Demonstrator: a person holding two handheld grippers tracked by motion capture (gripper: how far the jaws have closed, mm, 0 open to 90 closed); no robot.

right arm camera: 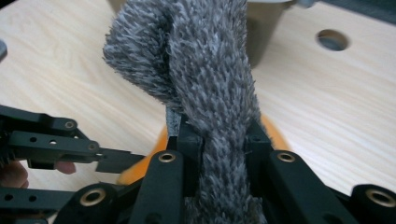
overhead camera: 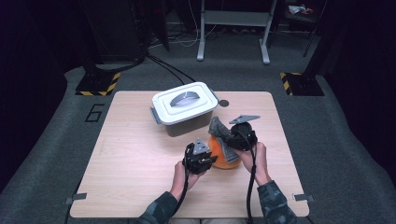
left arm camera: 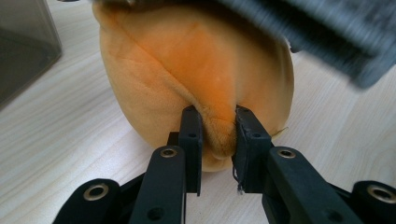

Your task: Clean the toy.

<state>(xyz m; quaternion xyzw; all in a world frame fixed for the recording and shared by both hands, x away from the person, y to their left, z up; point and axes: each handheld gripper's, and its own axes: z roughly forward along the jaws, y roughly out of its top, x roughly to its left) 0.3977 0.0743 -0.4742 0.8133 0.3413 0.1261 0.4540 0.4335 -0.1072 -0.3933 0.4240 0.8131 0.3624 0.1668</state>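
A fold of the round orange plush toy (left arm camera: 196, 79) is pinched by the left gripper (left arm camera: 218, 135); the shaggy grey cloth (right arm camera: 205, 88) draped over the toy is clamped by the right gripper (right arm camera: 219, 144), just in front of the lidded grey box (overhead camera: 184, 107).

Orange plush (left arm camera: 187, 79) on table; grey fuzzy cloth (right arm camera: 210, 88) draped above.

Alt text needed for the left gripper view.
The left hand-held gripper pinches a fold of an orange plush toy that sits on a pale wooden table. A blurred grey furry cloth crosses the top right corner.
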